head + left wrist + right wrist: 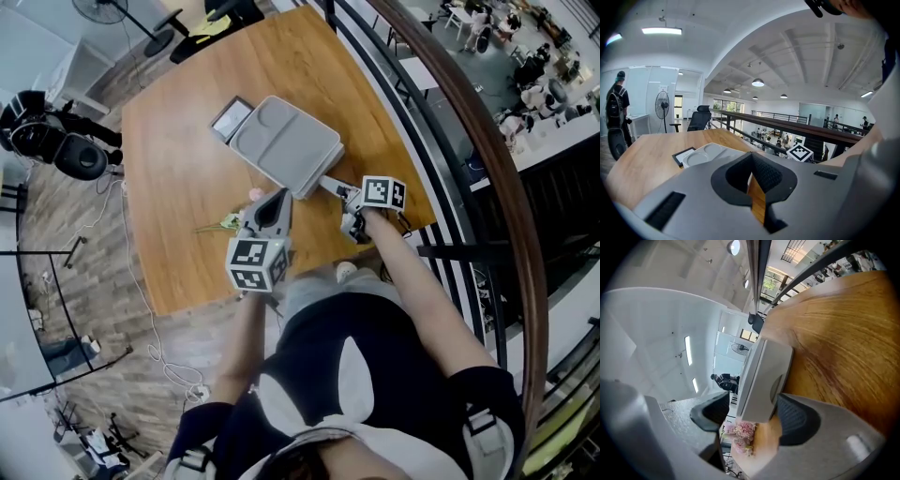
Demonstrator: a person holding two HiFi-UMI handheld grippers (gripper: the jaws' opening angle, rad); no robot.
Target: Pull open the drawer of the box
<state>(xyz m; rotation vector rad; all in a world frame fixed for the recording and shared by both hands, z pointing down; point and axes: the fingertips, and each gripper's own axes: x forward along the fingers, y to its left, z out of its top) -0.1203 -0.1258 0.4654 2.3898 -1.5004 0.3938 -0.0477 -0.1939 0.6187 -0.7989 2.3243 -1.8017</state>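
Far left, off the desk (178, 141): black gear (56, 141), a fan (101, 9) and a loose cable (141, 309) on the wood floor, all well clear. The desk's left half is bare wood, w/ plenty of room out to that edge.

Moving in, a pink flower (253, 194) lies on the desk just beside the tip of the left claw (277, 199). That claw is near the front edge, tips together, nothing in it, aimed toward the box (281, 145) but apart from it.

The box sits mid-desk, skewed to the desk's edges, grey top w/ shallow recesses. A small dark-framed tray (230, 120) touches its far-left corner, and a chair (230, 11) stands past the far edge.

Now the right claw (754, 401): spread wide, the box's near end standing btw its pads. The finger notch (779, 386) is beside one pad, and the other pad is clear of the box, so no grip. Can't tell if the drawer is out at all.

On the right it's tight: the desk's edge is close, and the railing (469, 122) runs just beyond it, w/ a lower floor far below.
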